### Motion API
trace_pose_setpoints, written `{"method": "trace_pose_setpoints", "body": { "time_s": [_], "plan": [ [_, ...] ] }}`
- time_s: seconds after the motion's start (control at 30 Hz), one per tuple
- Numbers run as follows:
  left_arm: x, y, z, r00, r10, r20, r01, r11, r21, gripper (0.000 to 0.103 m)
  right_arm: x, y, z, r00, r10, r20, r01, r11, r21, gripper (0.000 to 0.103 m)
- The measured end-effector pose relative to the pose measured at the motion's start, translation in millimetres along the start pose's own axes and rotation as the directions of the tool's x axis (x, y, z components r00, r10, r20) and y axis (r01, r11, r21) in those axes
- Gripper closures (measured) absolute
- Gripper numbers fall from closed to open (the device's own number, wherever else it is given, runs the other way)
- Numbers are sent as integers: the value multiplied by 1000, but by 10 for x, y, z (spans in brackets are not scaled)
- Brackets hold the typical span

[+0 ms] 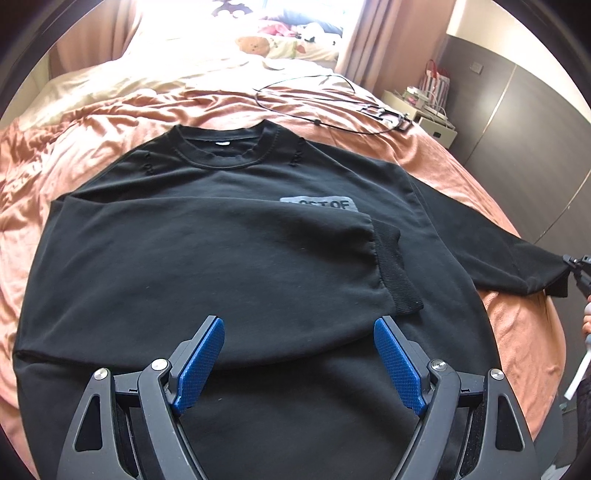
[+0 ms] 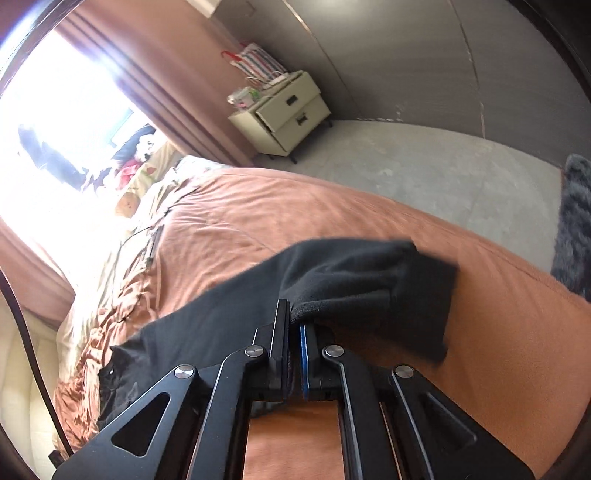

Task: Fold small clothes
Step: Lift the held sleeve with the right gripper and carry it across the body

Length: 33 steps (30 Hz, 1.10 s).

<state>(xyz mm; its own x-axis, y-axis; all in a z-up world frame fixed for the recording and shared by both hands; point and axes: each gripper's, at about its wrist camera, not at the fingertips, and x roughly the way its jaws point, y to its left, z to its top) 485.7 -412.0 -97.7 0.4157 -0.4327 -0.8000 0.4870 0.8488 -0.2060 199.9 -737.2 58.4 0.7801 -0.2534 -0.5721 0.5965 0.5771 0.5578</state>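
Note:
A black sweatshirt [image 1: 207,229] lies face up on the pink bedspread [image 1: 66,147], neck toward the pillows. One sleeve is folded across the chest, its ribbed cuff [image 1: 395,269] lying just under a grey chest print [image 1: 319,204]. My left gripper [image 1: 298,360] hovers open over the lower body of the shirt, nothing between its blue pads. The other sleeve [image 1: 517,266] stretches out to the right. My right gripper [image 2: 294,317] is shut on that sleeve's cuff [image 2: 369,284], lifted slightly off the bed; this gripper also shows at the far right edge [image 1: 578,269] of the left wrist view.
A black cable [image 1: 314,99] with a frame-like object lies on the bed beyond the collar. Pillows and soft toys [image 1: 280,33] sit by the window. A cream nightstand [image 2: 284,114] stands at the bed's right, with grey floor [image 2: 424,177] and a dark rug [image 2: 572,221] beyond.

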Motion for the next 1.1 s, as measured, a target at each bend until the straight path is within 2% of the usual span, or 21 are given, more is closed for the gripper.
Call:
{"method": "trace_pose_setpoints", "body": {
  "time_s": [0.23,0.47,0.77,1.1],
  "plan": [
    [-82,352,-54,1000,19,-7,-19,998,-57,18,-292,634,2,996,88,1,-87,991,-97,102],
    [-184,749,-132,999,35,-19,-37,992,-124,18,-505,1335,-87,990,144,-3,-141,965,-221,102],
    [-421,1119,-227,999,42,1,-41,987,-154,18,-509,2023,-280,981,193,-26,-191,923,-333,102],
    [-726,1516,-281,999,28,46,-19,982,-187,18,-355,2535,-405,969,239,-54,-241,891,-384,102]
  ]
}}
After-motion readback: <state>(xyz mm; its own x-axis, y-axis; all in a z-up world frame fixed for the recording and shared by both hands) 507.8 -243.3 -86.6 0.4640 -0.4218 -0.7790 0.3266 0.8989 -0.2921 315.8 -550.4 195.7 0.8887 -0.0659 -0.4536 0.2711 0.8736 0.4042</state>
